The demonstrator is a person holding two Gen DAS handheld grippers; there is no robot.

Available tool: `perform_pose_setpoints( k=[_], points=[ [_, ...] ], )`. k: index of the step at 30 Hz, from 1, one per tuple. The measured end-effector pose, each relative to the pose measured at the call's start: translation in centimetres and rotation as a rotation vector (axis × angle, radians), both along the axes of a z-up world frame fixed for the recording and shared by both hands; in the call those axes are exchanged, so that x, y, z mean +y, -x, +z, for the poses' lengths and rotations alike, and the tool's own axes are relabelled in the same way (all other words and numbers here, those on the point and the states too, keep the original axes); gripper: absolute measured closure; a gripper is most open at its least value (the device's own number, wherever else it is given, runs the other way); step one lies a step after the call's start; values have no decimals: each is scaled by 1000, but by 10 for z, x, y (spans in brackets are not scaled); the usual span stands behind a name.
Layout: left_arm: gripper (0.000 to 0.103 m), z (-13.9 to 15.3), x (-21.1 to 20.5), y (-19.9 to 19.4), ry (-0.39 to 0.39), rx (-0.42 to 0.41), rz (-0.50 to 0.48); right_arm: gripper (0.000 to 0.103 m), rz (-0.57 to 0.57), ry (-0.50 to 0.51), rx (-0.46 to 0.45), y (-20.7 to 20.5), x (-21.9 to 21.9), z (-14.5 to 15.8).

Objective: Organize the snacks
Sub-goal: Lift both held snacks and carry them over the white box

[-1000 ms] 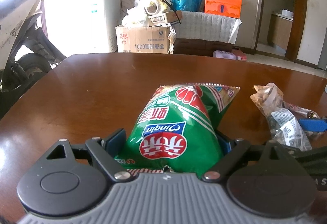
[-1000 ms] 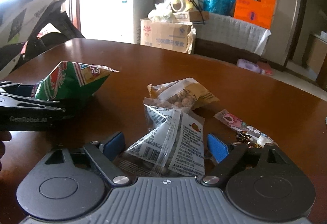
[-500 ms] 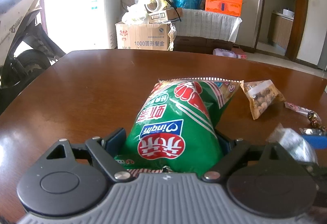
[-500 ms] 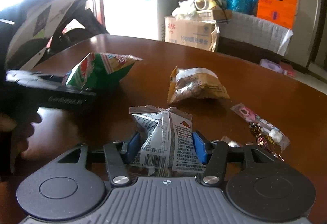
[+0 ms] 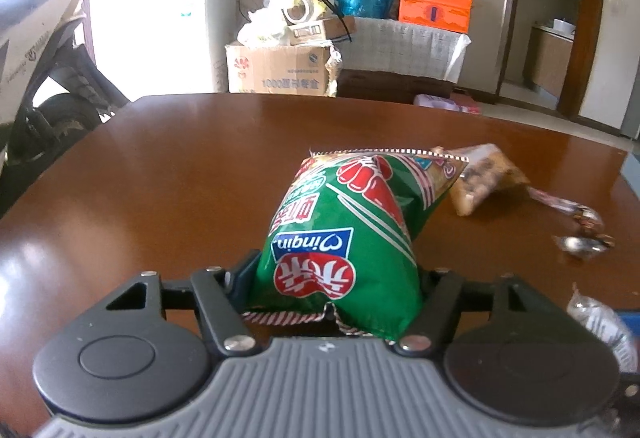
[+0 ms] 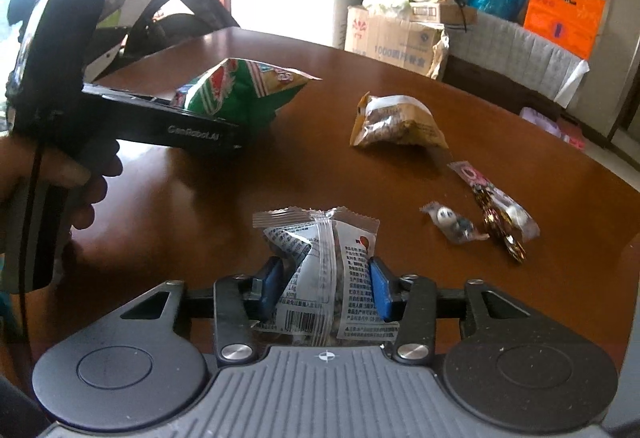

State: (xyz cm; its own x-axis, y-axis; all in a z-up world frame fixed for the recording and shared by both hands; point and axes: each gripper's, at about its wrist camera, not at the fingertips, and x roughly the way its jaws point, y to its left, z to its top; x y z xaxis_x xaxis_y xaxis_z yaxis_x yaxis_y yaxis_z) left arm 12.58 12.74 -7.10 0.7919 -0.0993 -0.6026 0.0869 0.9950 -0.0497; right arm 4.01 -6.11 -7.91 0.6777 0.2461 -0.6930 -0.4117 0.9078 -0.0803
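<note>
Left gripper (image 5: 336, 286) clamped on the green snack bag (image 5: 352, 234), blue pads pressed into both flanks of its lower end, serrated far edge pointing to twelve o'clock above the brown table (image 5: 168, 174). Same bag (image 6: 244, 94) seen from the right wrist camera at about ten o'clock, jutting out past the black finger marked GenRobot.AI, with the person's hand (image 6: 76, 178) wrapped round the handle at nine o'clock. Right gripper (image 6: 324, 290) squeezed shut on the clear printed packet (image 6: 324, 270), blue pads biting its sides, crimped top seam standing toward twelve o'clock, barcode near the gripper body. Tan nut pouch (image 6: 396, 122) lying flat on the table at about one o'clock from the right gripper, well apart from both grippers; in the left view the same pouch (image 5: 486, 178) peeking out just behind the green bag's far right corner at one o'clock. Long candy strip (image 6: 496, 210) with pink print and gold pieces stretched out at two o'clock. Small wrapped candy (image 6: 452, 224) just beside that strip, nearer the right gripper. Beyond the table at twelve o'clock, cardboard box (image 5: 280, 68) on the floor, white fridge (image 5: 160, 26) to its left.
</note>
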Motion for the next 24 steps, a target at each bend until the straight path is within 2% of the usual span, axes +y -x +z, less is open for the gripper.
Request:
perform_pose_setpoints(
  k=[12,24],
  points=[
    [38,11,-31,41,-62,27,-4,59,5,-27,-32,36,-30,24],
    [39,23,-68,55,-80,-36,-36,60,6,-62,-52,42,-59,30]
  ],
)
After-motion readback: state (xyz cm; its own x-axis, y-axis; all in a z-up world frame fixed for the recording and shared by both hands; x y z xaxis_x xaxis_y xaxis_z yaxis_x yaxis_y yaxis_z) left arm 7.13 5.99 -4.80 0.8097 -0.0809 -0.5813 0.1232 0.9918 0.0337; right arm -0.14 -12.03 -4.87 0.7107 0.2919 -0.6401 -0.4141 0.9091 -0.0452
